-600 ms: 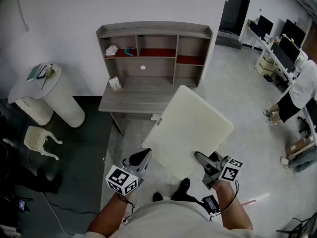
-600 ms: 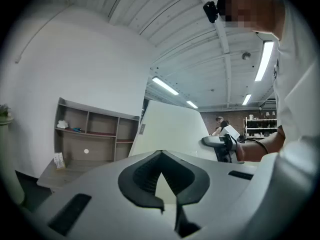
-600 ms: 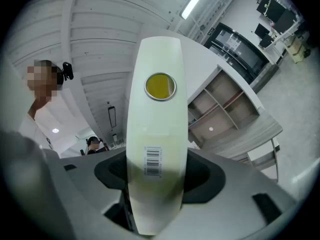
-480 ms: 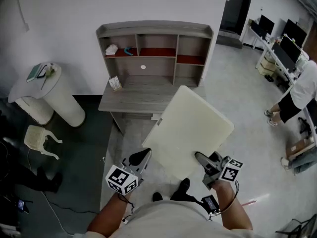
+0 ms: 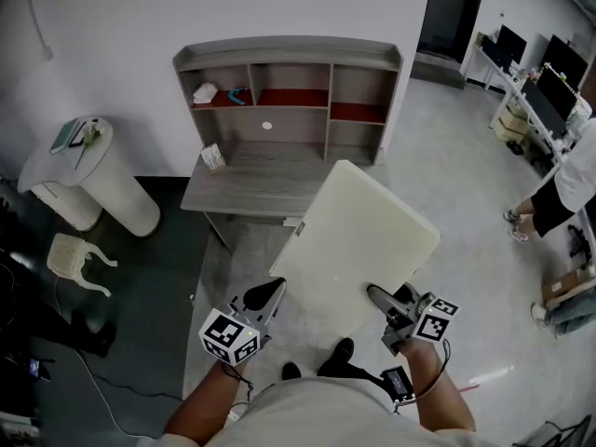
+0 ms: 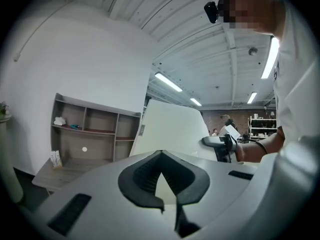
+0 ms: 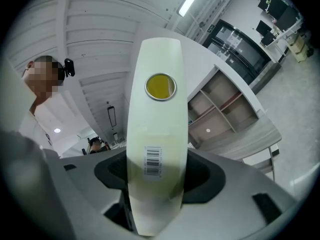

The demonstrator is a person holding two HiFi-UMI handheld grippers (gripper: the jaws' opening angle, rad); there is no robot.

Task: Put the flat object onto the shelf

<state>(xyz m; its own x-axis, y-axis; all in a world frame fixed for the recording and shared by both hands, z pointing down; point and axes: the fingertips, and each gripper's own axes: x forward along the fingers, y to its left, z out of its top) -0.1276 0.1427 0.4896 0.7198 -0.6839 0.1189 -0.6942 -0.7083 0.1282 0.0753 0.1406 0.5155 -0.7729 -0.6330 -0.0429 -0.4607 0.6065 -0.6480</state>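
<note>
Honestly, with the right gripper pinching the near edge of the pale board, held in the air short of the desk, and the left gripper pressed together, empty beside its corner, I'd level it before sliding it onto the shelf at the desk's back edge.

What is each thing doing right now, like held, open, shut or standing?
flat board, held up in the air, tilted.
right tool, shut on the flat board.
left tool, shut, gripping nothing, tip beside the flat board.
shelf, upright against the wall, flat board not on it yet.
</note>
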